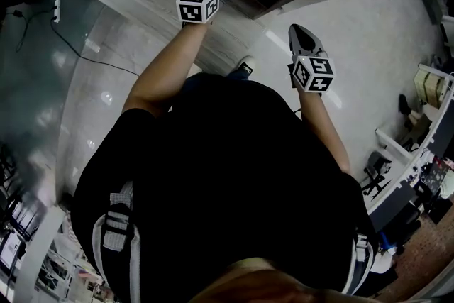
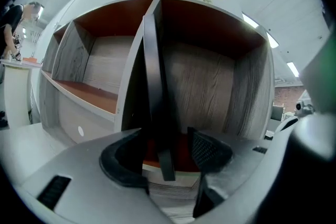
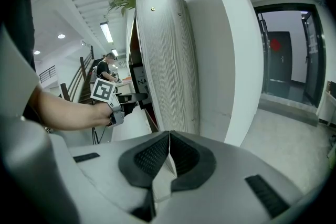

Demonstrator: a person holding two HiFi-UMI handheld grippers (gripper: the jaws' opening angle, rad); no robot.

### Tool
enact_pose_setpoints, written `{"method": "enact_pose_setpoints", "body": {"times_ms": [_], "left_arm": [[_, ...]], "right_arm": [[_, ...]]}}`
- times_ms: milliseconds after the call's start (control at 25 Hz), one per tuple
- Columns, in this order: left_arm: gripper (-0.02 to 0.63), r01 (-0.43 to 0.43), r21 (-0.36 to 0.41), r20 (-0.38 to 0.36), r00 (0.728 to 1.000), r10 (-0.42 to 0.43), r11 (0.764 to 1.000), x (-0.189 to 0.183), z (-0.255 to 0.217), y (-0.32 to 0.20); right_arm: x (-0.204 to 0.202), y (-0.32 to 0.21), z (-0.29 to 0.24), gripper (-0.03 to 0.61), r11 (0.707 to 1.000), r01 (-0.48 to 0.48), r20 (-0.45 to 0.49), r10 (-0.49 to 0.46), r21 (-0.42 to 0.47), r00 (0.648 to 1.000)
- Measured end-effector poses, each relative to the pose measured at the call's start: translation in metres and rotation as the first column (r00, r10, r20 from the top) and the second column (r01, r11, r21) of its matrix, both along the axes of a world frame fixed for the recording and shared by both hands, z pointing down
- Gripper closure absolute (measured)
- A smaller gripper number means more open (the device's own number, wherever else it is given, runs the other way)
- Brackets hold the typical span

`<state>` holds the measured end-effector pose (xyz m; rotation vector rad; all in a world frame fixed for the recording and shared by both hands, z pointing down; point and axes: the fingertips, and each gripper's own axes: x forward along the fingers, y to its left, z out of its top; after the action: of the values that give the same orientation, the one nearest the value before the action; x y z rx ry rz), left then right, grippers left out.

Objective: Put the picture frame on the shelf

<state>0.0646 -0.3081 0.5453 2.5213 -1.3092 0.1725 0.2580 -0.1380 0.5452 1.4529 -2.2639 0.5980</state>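
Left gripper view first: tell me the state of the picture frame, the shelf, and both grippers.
picture frame: standing edge-on inside the shelf, between the left jaws, not gripped.
shelf: open-fronted, holding the frame right of its divider.
left gripper: open, a jaw on either side of the frame.
right gripper: shut, nothing between its jaws.

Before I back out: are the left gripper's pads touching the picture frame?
Apart. The left gripper view shows shelf floor between the picture frame and each pad.
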Motion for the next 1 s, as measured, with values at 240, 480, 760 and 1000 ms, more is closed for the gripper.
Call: {"method": "enact_pose_setpoints", "body": {"times_ms": [240, 480, 760, 1000], "left_arm": [[0.371, -0.008, 0.007, 0.026, 1.0, 0.007, 1.0, -0.006, 0.001, 0.008], [0.37, -0.011, -0.007, 0.04, 0.999, 0.011, 1.0, -0.012, 0.007, 0.018], [0.371, -0.05, -0.021, 0.058, 0.997, 0.051, 0.999, -0.016, 0.01, 0.04], [0.398, -0.078, -0.018, 0.074, 0.994, 0.079, 0.997, -0.019, 0.009, 0.058]], "right_arm": [[-0.004, 0.0, -0.002, 0.566, 1.0, 0.001, 0.01, -0.001, 0.006, 1.0], [-0.004, -0.003, -0.003, 0.566, 1.0, -0.007, 0.02, 0.006, 0.015, 1.0], [-0.001, -0.001, -0.009, 0.566, 0.999, -0.018, 0.031, 0.017, 0.03, 0.999], [0.009, -0.003, -0.014, 0.566, 0.998, -0.034, 0.007, 0.033, 0.057, 0.999]]}}
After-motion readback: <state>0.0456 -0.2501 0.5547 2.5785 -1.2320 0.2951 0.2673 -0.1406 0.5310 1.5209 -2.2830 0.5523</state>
